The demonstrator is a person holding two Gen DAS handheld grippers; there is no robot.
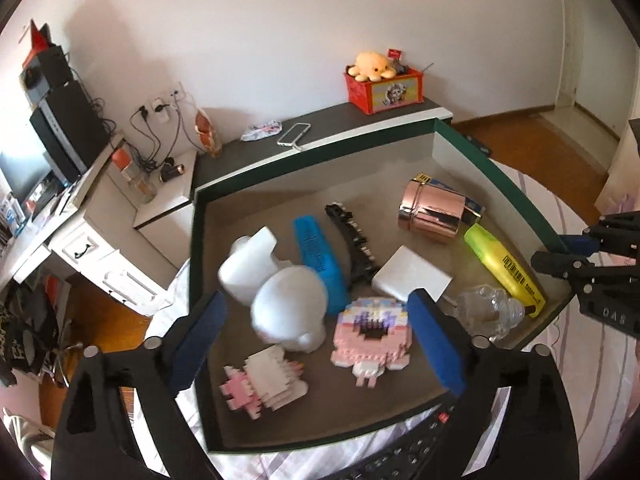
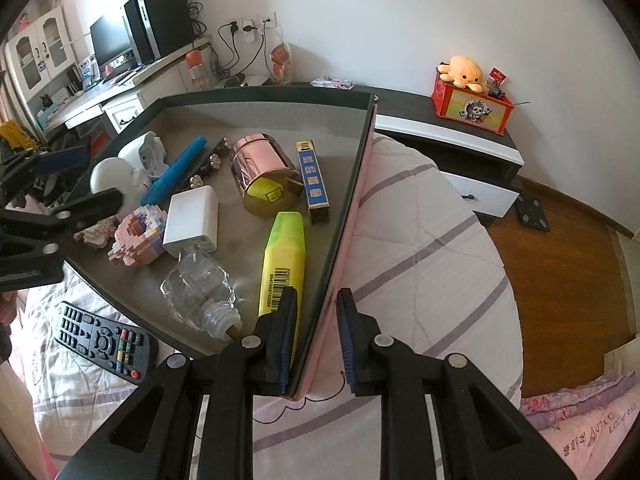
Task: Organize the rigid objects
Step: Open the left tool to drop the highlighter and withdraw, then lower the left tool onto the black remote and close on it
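A green-walled box (image 1: 496, 176) lies on the bed, holding a white figurine (image 1: 280, 292), pink block models (image 1: 370, 332), a blue comb (image 1: 320, 260), a black clip (image 1: 354, 240), a white charger (image 1: 412, 276), a copper tin (image 1: 434, 212), a yellow highlighter (image 1: 504, 268) and a clear bottle (image 1: 490, 312). My left gripper (image 1: 316, 340) is open above the box's near edge, empty; the figurine looks blurred between its fingers. My right gripper (image 2: 316, 336) straddles the box's right wall (image 2: 352, 200), jaws narrowly apart, the left pad by the highlighter (image 2: 282, 256).
A black remote (image 2: 104, 340) lies on the striped bedding beside the box. A dark headboard shelf (image 1: 320, 124) holds a phone, a red toy box (image 1: 384, 88) and an orange plush. A white desk with monitor and speakers stands at left. Wooden floor at right.
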